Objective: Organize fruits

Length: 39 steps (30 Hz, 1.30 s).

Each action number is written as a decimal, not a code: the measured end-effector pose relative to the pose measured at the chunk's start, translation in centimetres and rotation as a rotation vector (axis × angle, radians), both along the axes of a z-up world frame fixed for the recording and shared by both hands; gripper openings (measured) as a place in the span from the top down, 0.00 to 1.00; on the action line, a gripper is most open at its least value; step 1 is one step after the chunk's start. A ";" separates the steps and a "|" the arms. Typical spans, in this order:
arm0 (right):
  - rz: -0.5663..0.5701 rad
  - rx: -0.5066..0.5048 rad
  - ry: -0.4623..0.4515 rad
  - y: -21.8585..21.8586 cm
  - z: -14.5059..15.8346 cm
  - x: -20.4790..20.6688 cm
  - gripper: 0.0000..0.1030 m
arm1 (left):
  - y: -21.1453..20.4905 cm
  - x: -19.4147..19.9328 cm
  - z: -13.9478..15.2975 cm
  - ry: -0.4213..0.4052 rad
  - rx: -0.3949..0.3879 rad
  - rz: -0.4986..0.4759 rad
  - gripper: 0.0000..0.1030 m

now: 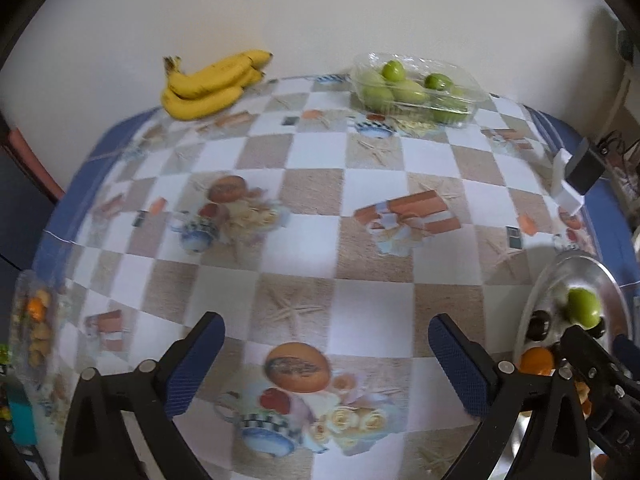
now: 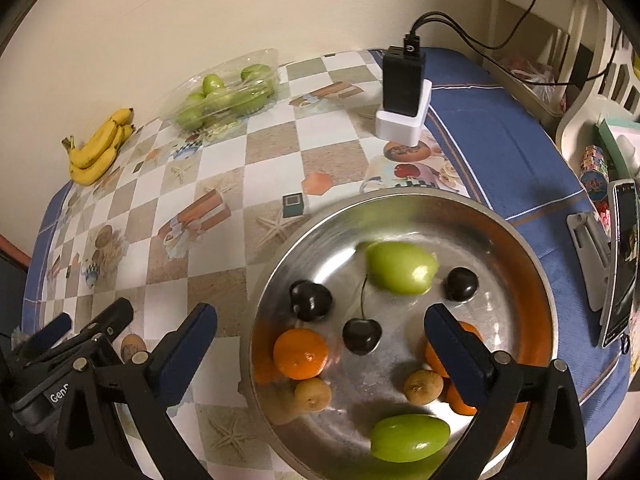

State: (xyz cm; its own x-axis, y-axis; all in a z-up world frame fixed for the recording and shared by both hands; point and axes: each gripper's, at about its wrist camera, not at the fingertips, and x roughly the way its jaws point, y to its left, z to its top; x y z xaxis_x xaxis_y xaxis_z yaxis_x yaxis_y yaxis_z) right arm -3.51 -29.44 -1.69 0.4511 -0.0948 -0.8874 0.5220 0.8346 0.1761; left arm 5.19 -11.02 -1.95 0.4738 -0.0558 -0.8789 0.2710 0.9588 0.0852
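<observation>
The left gripper (image 1: 326, 356) hangs wide open over bare tablecloth (image 1: 304, 184), holding nothing; bananas (image 1: 212, 84) lie far ahead to its left, the clear box of green fruit (image 1: 416, 88) far ahead to its right. The right gripper (image 2: 320, 348), jaws fully spread and empty, hovers above the steel bowl (image 2: 532, 272), a stemmed cherry (image 2: 362, 336) between its fingers, a green fruit (image 2: 402, 268) just beyond.

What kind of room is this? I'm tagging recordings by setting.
Probably a home kitchen or dining corner: a table under a checked, food-printed tablecloth, a bunch of yellow bananas against the cream wall, and a round metal bowl holding mixed fruit.
</observation>
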 end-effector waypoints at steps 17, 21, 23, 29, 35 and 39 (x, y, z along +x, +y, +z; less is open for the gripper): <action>0.020 -0.022 0.028 2.9 0.2 -3.3 0.00 | 5.2 -3.6 -0.1 0.115 0.083 0.113 0.00; 0.025 -0.023 0.015 3.6 0.6 -4.3 0.00 | 5.5 -4.7 0.2 0.117 0.099 0.099 0.00; 0.025 -0.025 0.012 3.9 0.7 -4.8 0.00 | 5.7 -5.1 0.4 0.121 0.096 0.095 0.00; 0.034 -0.020 0.012 4.7 0.8 -5.9 0.00 | 6.1 -6.6 0.9 0.102 0.096 0.071 0.00; 0.032 -0.033 0.002 5.4 1.3 -7.1 0.00 | 6.7 -7.8 1.0 0.094 0.095 0.063 0.00; 0.039 -0.043 -0.002 5.9 1.6 -7.7 0.00 | 7.1 -8.1 1.2 0.088 0.083 0.072 0.00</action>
